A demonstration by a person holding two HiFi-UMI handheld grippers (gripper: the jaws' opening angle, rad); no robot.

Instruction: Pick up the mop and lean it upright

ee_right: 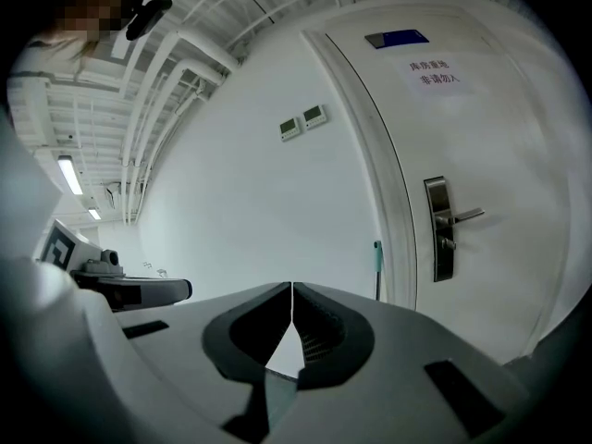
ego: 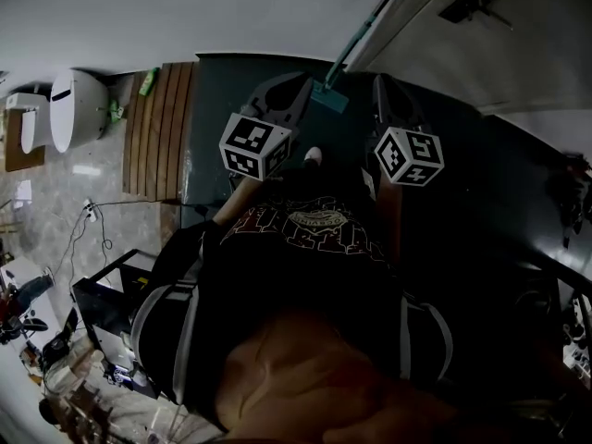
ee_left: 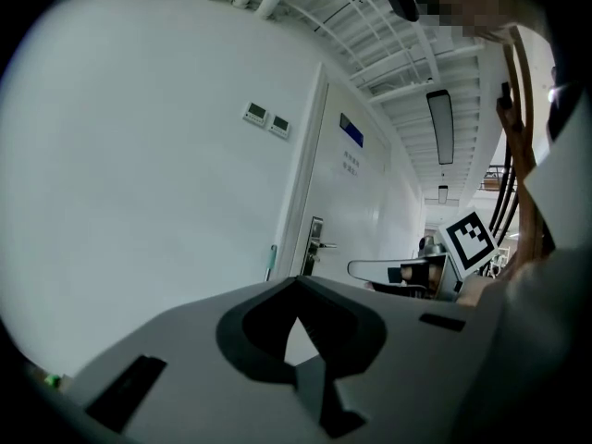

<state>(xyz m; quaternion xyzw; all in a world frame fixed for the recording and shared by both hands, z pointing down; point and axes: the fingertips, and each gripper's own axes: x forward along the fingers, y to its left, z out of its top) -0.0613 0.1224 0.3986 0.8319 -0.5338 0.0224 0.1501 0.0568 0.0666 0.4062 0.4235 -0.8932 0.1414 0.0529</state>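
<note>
Person's shirt (ego: pixel 314 239): dark, with a printed crest, filling the lower head view.
Left gripper (ee_left: pixel 296 281): jaw tips meet, nothing between them.
Right gripper (ee_right: pixel 292 286): jaws pressed together, empty.
Mop (ego: pixel 363 28): propped upright against the white wall (ee_right: pixel 250 192), just beside the door (ee_right: pixel 481 137) frame (ahead of both grippers, touching neither).
Mop axis: handle runs up the wall, mop head (ego: pixel 329 97) down on the dark floor (ego: pixel 462 165).
Mop look: thin, straight teal handle, with a teal head.
</note>
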